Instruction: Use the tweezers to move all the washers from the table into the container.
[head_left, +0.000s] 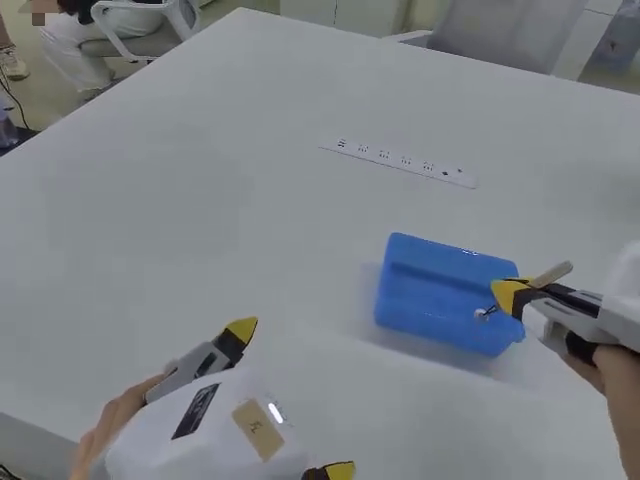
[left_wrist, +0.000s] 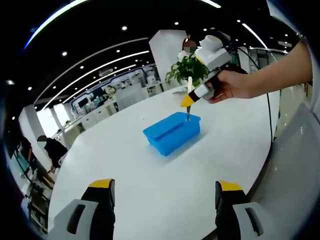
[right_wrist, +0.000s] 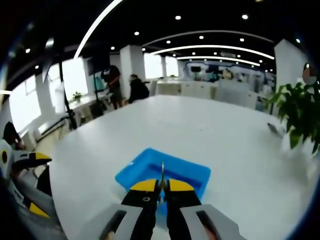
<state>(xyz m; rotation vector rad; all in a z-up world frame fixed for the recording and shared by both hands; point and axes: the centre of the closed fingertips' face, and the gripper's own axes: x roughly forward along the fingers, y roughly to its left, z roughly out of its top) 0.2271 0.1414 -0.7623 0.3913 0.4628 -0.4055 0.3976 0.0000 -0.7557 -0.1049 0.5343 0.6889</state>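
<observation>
Two jaws of the right gripper (right_wrist: 161, 186) are pressed together on the tweezers (right_wrist: 162, 172), at the bottom middle of the right gripper view, and the thin tip points over the blue container (head_left: 430, 322). In the head view the container stands right of centre on the white table (head_left: 200, 220), and the tip hangs just above its right part. A small grey thing sits at the tip. It may be a washer, but it is too small for us to be sure.

We judge that the step in hand is the drop into the container. To do it well, we should bring the tip well inside the walls and low toward the floor. Then we should ease the squeeze only a little, so that the piece falls flat and the tweezers do not slip out of the jaws.

The left gripper (left_wrist: 165, 186) has its jaws wide apart and holds nothing, at the bottom of its own view and well apart from the container. It could steady a wall if the container slides. Whether more washers lie on the table we cannot tell.
</observation>
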